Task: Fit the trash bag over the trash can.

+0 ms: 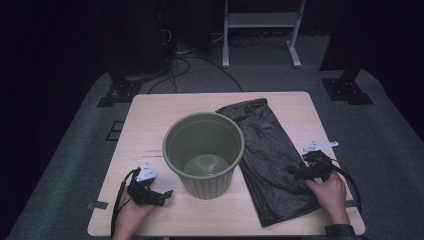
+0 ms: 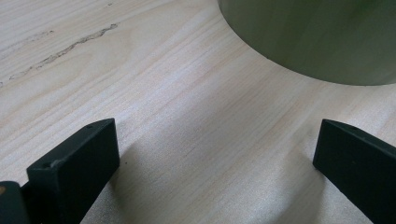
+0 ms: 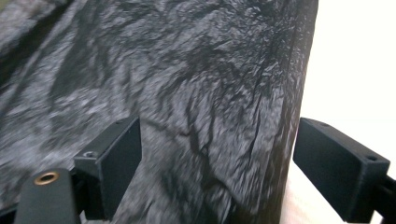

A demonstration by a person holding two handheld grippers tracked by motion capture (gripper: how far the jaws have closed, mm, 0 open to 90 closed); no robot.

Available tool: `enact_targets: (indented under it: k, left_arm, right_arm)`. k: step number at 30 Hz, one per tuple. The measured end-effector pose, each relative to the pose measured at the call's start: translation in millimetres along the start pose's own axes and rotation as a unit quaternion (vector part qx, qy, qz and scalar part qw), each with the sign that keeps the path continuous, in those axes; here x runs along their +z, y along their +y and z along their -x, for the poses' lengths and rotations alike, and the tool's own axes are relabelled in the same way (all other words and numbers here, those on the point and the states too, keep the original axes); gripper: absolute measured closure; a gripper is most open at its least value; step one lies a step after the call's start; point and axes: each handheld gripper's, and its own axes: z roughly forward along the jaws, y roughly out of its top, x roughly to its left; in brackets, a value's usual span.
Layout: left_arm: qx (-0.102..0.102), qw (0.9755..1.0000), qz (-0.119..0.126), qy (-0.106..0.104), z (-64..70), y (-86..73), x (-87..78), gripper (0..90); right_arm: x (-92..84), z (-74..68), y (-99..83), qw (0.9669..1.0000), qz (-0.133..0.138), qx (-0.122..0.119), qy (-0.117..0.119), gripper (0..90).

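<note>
Black plastic bag [image 1: 272, 160] edge lies between the spread right gripper [image 1: 300, 173]; left gripper [image 1: 162, 196], spread, faces bare table [image 1: 150, 120].

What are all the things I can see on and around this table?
Round green plastic bin: one, green, upright mid-table.
Crinkled black plastic bag: one, black, lying flat right of the bin.
Light wooden table: one, pale wood, centre.
White metal stand: one, white, on the floor beyond the table.
Left gripper: one, black, open, on the table left of the bin.
Right gripper: one, black, fingers open over the bag.
</note>
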Motion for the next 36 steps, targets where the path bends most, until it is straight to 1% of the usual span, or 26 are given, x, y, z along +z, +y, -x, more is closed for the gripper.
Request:
enact_targets:
  k: [1, 3, 4, 6, 7, 8, 11, 13, 14, 15, 18, 20, 22, 23, 25, 26, 27, 29, 31, 34, 35, 36]
  left_arm:
    - [0.0, 1.0, 0.0, 0.0, 0.0, 0.0, 0.0, 0.0]
    - [0.0, 1.0, 0.0, 0.0, 0.0, 0.0, 0.0, 0.0]
    - [0.0, 1.0, 0.0, 0.0, 0.0, 0.0, 0.0, 0.0]
    - [0.0, 1.0, 0.0, 0.0, 0.0, 0.0, 0.0, 0.0]
    - [0.0, 1.0, 0.0, 0.0, 0.0, 0.0, 0.0, 0.0]
    - [0.0, 1.0, 0.0, 0.0, 0.0, 0.0, 0.0, 0.0]
    - [0.0, 1.0, 0.0, 0.0, 0.0, 0.0, 0.0, 0.0]
    - [0.0, 1.0, 0.0, 0.0, 0.0, 0.0, 0.0, 0.0]
    - [0.0, 1.0, 0.0, 0.0, 0.1, 0.0, 0.0, 0.0]
    - [0.0, 1.0, 0.0, 0.0, 0.0, 0.0, 0.0, 0.0]
    - [0.0, 1.0, 0.0, 0.0, 0.0, 0.0, 0.0, 0.0]
    - [0.0, 1.0, 0.0, 0.0, 0.1, 0.0, 0.0, 0.0]
    - [0.0, 1.0, 0.0, 0.0, 0.1, 0.0, 0.0, 0.0]
    - [0.0, 1.0, -0.001, 0.0, 0.0, 0.0, -0.1, 0.0]
    - [0.0, 1.0, 0.0, 0.0, 0.1, 0.0, 0.0, 0.0]
    - [0.0, 1.0, -0.001, 0.0, 0.2, 0.0, -0.1, 0.0]
    - [-0.001, 1.0, 0.0, 0.001, 0.3, 0.0, 0.0, 0.0]
    - [-0.001, 1.0, -0.001, 0.001, 0.4, 0.0, -0.2, 0.0]
    - [-0.001, 1.0, -0.001, 0.001, 0.8, -0.1, -0.2, 0.0]
    - [-0.002, 1.0, -0.001, 0.001, 1.3, -0.1, -0.3, 0.0]
    - [-0.002, 1.0, -0.001, 0.001, 1.3, -0.1, -0.2, 0.0]
    - [-0.002, 1.0, -0.001, 0.001, 1.4, -0.1, -0.2, 0.0]
  right_arm:
    - [3.5, 1.1, 0.8, 1.0, -0.002, 0.001, -0.003, 16.1]
    - [10.5, 3.8, 1.4, 0.9999, -0.01, 0.004, -0.002, 23.0]
    - [12.1, 4.3, 1.5, 0.9999, -0.011, 0.005, -0.005, 24.5]
    - [15.5, 6.1, 2.3, 0.9999, -0.009, 0.007, 0.0, 31.9]
    - [16.8, 6.6, 2.6, 0.9999, -0.007, 0.009, 0.001, 33.9]
    - [17.8, 7.4, 2.8, 0.9999, -0.006, 0.009, 0.0, 35.9]
    - [18.2, 9.0, 3.5, 0.9999, -0.001, 0.01, -0.004, 46.0]
    - [17.6, 8.6, 3.1, 0.9999, 0.002, 0.002, -0.01, 57.1]
    - [17.4, 8.5, 3.0, 1.0, 0.003, -0.001, -0.008, 62.1]
    - [17.2, 7.8, 2.9, 1.0, 0.005, -0.004, -0.005, 71.0]
    - [16.9, 6.0, 2.5, 0.9998, 0.005, -0.015, 0.01, 87.5]
    - [16.3, 4.5, 2.0, 0.9996, 0.004, -0.026, 0.012, 89.6]
    - [14.2, 5.4, 1.3, 0.9991, -0.003, -0.033, 0.026, 89.7]
    - [12.2, 5.4, 0.1, 0.9985, -0.008, -0.039, 0.038, 89.8]
    - [8.9, 4.5, -2.0, 0.997, -0.017, -0.052, 0.055, 89.8]
    - [6.9, 4.0, -3.9, 0.9959, -0.019, -0.059, 0.065, 89.8]
    - [4.1, 3.6, -7.4, 0.9944, -0.02, -0.067, 0.079, 89.8]
    - [-1.9, 2.8, -14.4, 0.9924, -0.023, -0.074, 0.096, 89.8]
    - [-9.0, 2.7, -21.8, 0.9906, -0.027, -0.082, 0.106, 89.8]
    - [-21.2, 2.8, -33.2, 0.9886, -0.038, -0.092, 0.114, 89.8]
    - [-24.7, 3.3, -36.7, 0.9883, -0.039, -0.094, 0.113, 89.7]
    - [-28.2, 4.0, -39.6, 0.989, -0.043, -0.094, 0.105, 89.6]
